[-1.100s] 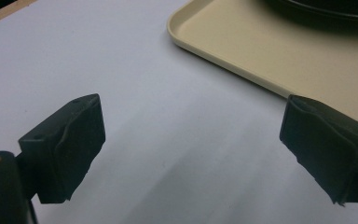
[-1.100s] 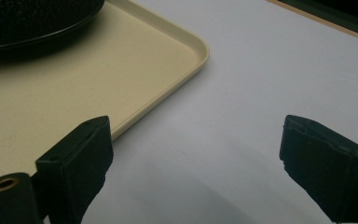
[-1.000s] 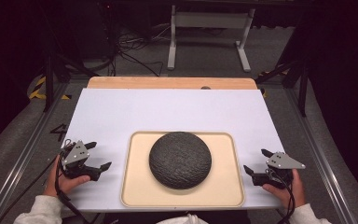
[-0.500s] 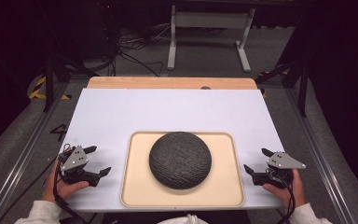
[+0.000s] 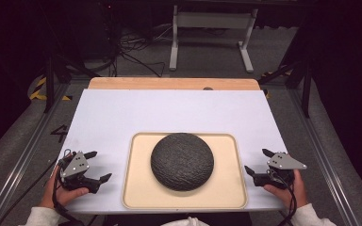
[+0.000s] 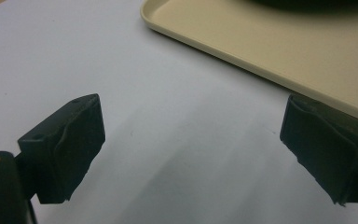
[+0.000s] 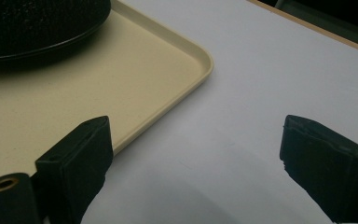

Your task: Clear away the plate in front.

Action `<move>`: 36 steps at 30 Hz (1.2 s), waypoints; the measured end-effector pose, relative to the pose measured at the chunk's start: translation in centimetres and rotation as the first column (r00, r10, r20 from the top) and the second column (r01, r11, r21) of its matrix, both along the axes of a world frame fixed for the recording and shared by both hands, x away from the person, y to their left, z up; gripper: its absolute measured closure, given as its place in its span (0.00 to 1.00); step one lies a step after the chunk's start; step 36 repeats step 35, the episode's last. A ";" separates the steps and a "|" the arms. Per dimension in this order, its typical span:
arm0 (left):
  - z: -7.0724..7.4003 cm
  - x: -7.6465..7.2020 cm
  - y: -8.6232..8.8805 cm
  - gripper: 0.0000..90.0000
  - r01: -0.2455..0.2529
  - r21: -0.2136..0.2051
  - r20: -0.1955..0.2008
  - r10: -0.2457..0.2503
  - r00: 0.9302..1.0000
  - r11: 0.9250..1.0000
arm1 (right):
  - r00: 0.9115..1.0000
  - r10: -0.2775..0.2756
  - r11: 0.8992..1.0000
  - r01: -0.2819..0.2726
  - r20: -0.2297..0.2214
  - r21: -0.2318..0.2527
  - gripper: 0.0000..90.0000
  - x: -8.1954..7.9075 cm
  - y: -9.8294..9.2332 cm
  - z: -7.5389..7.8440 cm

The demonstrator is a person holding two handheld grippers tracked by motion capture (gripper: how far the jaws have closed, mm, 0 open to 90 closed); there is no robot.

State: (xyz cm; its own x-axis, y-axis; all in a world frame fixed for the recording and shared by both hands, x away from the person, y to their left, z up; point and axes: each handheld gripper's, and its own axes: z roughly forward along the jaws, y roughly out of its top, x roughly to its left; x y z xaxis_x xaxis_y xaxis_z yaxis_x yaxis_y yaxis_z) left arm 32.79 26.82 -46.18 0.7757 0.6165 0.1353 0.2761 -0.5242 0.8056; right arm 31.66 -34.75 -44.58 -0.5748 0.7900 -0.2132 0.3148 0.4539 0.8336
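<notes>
Nearest the camera, a person's two hands rest at the front edge of the white worktop (image 5: 179, 113), each holding a gripper. The left gripper (image 5: 94, 167) sits just off the tray's left side, its fingers (image 6: 65, 144) spread wide over bare worktop and holding nothing. The right gripper (image 5: 259, 162) mirrors it off the tray's right side, its fingers (image 7: 77, 158) likewise parted and empty, one hanging over the tray's near rim. Between them lies the cream tray (image 5: 139, 188), and on its middle sits the dark, rough-textured dome (image 5: 182, 161) — round, low, and apart from both grippers. Farther back run the worktop's wooden edge (image 5: 169, 84) and, beyond it, a metal stand (image 5: 209, 28) on the dim floor. The step in hand looks like the approach to the dome. Done well, both grippers would close in level and together from opposite sides, fingers kept wide and low at the dome's rim — a rounded top offers little purchase, and a one-sided push would likely slide it across the tray.
</notes>
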 end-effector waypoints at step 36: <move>0.0 0.2 -0.5 0.08 0.002 0.013 -0.002 -0.002 1.000 1.000 | 1.000 0.005 1.000 -0.005 -0.003 0.010 0.11 0.0 -0.1 0.0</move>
